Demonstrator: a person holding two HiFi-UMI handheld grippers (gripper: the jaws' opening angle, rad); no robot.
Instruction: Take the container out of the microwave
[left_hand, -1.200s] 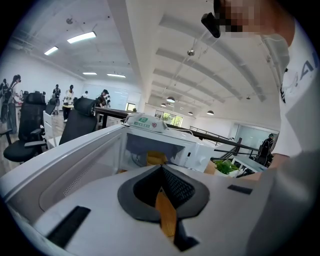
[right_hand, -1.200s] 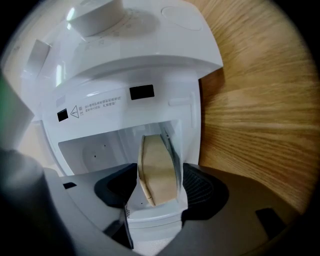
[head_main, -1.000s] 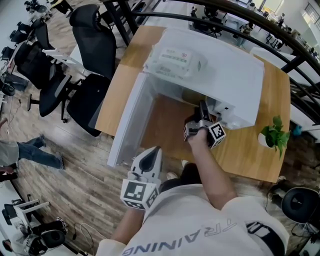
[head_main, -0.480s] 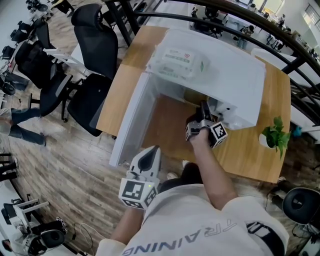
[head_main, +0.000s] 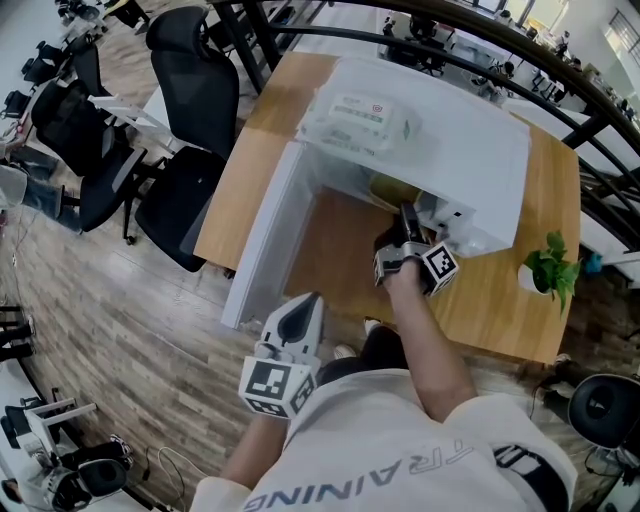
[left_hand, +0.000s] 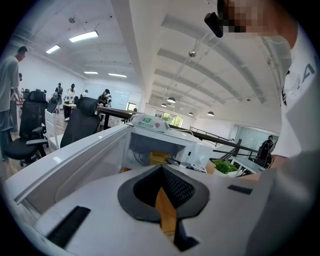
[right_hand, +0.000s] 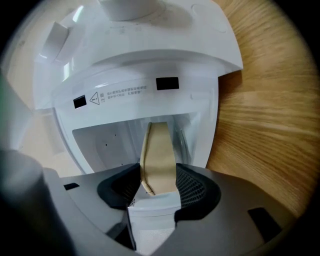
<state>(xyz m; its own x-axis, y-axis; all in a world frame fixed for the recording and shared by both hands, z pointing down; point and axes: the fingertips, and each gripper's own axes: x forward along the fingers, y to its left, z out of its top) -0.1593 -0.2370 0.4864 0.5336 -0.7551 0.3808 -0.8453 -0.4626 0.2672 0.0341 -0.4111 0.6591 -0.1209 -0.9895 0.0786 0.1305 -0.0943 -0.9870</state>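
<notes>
The container (right_hand: 159, 157), a tan box, sits inside the open microwave (head_main: 470, 150), near the front of its cavity; its contents don't show. It stands between the fingers of the right gripper (head_main: 406, 218), which are closing on it, and the pads seem to touch both its sides, though the close view blurs that. The microwave's door (head_main: 262, 250) hangs open to the left, and a pack of wipes (head_main: 362, 120) lies on top. The left gripper (head_main: 310, 300) hangs back off the table (head_main: 500, 300), its fingers together and empty.
</notes>
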